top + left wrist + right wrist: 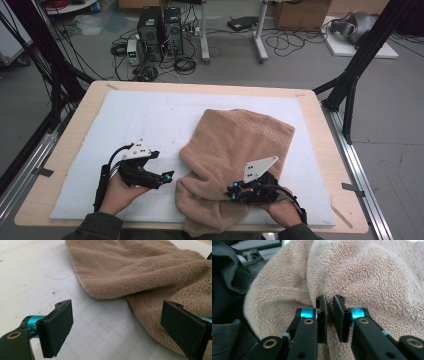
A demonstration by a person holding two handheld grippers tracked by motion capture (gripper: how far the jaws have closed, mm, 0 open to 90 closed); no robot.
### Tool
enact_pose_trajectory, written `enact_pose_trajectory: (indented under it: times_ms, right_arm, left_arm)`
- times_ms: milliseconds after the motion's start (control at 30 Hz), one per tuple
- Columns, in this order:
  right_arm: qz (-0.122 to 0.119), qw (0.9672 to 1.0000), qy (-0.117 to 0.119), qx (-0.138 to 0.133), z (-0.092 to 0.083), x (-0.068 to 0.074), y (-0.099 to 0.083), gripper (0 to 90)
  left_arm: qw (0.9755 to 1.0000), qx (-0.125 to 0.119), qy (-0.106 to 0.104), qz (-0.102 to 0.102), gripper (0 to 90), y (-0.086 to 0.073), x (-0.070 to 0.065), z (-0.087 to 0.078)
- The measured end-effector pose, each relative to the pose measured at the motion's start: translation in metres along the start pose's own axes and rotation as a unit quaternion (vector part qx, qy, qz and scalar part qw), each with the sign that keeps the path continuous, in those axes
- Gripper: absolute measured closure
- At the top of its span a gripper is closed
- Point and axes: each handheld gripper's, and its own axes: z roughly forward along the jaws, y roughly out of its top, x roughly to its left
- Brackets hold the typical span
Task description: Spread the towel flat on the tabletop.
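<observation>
A tan terry towel (235,145) lies rumpled on the white mat (150,120), and its near end hangs over the table's front edge. My right gripper (232,192) rests on the towel's near part. In the right gripper view its jaws (329,302) are pinched on a raised fold of the towel (362,272). My left gripper (167,176) stands over the bare mat just left of the towel, jaws wide apart. In the left gripper view (120,322) only mat lies between the pads, and the towel's edge (140,270) lies ahead and to the right.
The mat covers a wooden table (90,100) with a rim showing all round. Black frame posts (350,80) stand at the table's far corners. Computer towers (160,30) and cables sit on the floor beyond. A dark sleeve (227,290) is left of the towel.
</observation>
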Motion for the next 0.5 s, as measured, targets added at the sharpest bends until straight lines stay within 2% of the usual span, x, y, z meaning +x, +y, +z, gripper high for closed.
enact_pose_trajectory:
  times_ms: [33, 133, 167, 233, 267, 300, 333, 367, 433, 467, 500]
  right_arm:
    - [0.002, 1.0, 0.003, -0.005, -0.002, 0.0, 0.0, 78.2]
    - [0.009, 0.9996, -0.011, -0.023, -0.01, -0.001, 0.0, 64.9]
    - [0.014, 0.9991, -0.027, -0.03, -0.013, -0.002, 0.0, 59.2]
    - [0.024, 0.9983, -0.043, -0.033, -0.02, -0.005, -0.001, 55.9]
    - [0.029, 0.9972, -0.06, -0.034, -0.024, -0.007, -0.003, 53.8]
    - [0.041, 0.9963, -0.069, -0.03, -0.027, -0.01, -0.005, 53.5]
    - [0.041, 0.9963, -0.069, -0.03, -0.027, -0.01, -0.005, 53.5]
    - [0.059, 0.994, -0.088, -0.026, -0.032, -0.016, -0.012, 49.1]
    - [0.079, 0.9919, -0.096, -0.028, -0.036, -0.022, -0.019, 47.8]
    - [0.083, 0.9909, -0.101, -0.031, -0.037, -0.024, -0.023, 46.2]
    - [0.091, 0.9897, -0.106, -0.031, -0.038, -0.025, -0.026, 45.3]
  left_arm:
    - [1.0, 0.0, -0.002, 0.002, 11.9, 0.002, 0.0, 0.003]
    - [0.9999, 0.0, -0.011, 0.004, 14.1, 0.005, 0.0, 0.008]
    - [0.9999, 0.0, -0.013, 0.005, 15.6, 0.007, 0.0, 0.011]
    - [0.9997, 0.003, -0.02, 0.01, 17.8, 0.013, 0.001, 0.017]
    - [0.9996, 0.0, -0.027, 0.009, 19.1, 0.019, 0.001, 0.024]
    - [0.9994, 0.002, -0.031, 0.013, 20.6, 0.022, 0.001, 0.028]
    - [0.9994, 0.002, -0.031, 0.013, 22.2, 0.022, 0.001, 0.028]
    - [0.9991, 0.007, -0.039, 0.016, 23.6, 0.028, 0.003, 0.037]
    - [0.9985, 0.014, -0.05, 0.013, 25.3, 0.032, 0.007, 0.048]
    - [0.9985, 0.014, -0.05, 0.013, 26.9, 0.032, 0.007, 0.048]
    - [0.9984, 0.017, -0.053, 0.011, 29.2, 0.033, 0.01, 0.057]
